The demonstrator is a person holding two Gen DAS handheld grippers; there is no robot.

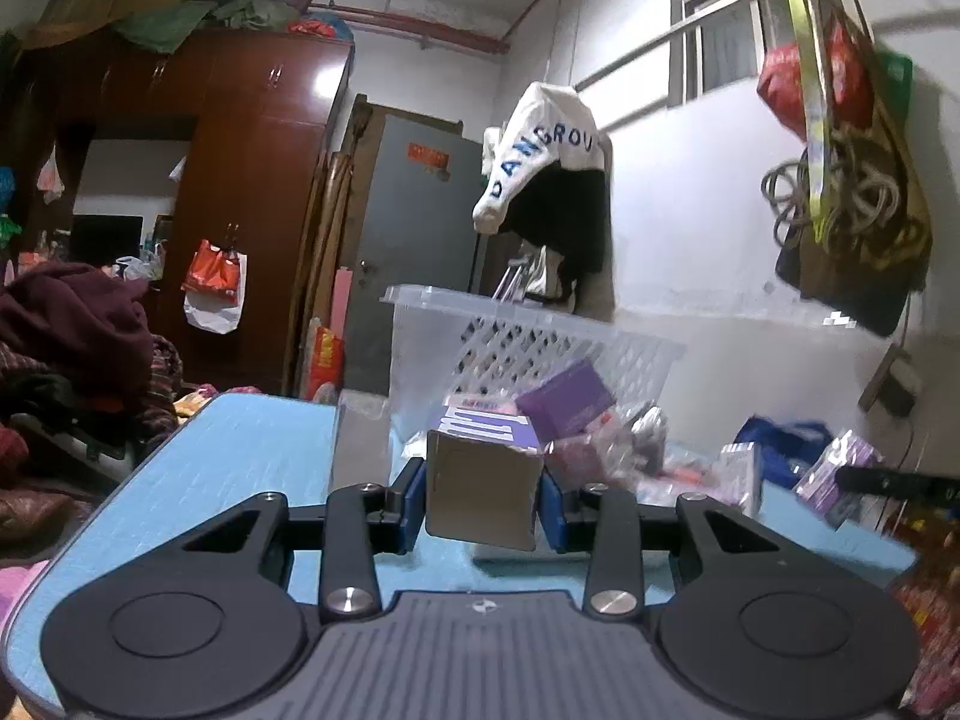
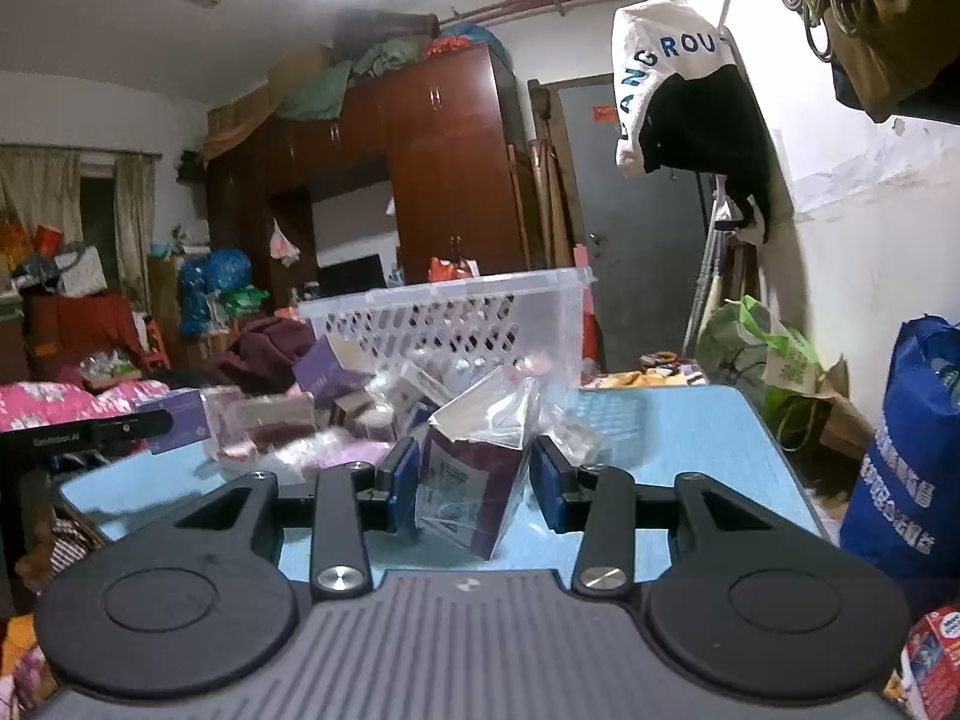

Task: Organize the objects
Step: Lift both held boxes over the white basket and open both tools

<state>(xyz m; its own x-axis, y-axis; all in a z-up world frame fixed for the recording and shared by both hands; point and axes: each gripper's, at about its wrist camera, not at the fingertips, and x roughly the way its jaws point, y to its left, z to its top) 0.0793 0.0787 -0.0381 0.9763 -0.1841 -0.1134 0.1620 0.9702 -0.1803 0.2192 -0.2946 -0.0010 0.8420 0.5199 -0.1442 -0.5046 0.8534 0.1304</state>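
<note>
Nearest in the left wrist view, the left hand-held gripper (image 1: 483,495) is clenched on a small cardboard box (image 1: 483,489) with a purple printed top, both blue pads pressed against its sides, and the box is lifted clear of the blue bench (image 1: 228,468). In the right wrist view, the right hand-held gripper (image 2: 471,483) grasps a purple packet in a clear wrapper (image 2: 468,480), tilted, its lower corner just above the bench.

Beyond both, at twelve o'clock, a loose pile of packets and boxes (image 2: 336,414) lies against a clear plastic basket (image 2: 456,324) standing near the far edge of the bench. From the left view the basket (image 1: 528,336) sits at about one o'clock.

The slick wrapper may slide between the pads, since the packet hangs skewed and the film gives little purchase. The cardboard box may crush if squeezed harder. Either load could clip the basket rim on the way in and drop into the pile.
</note>
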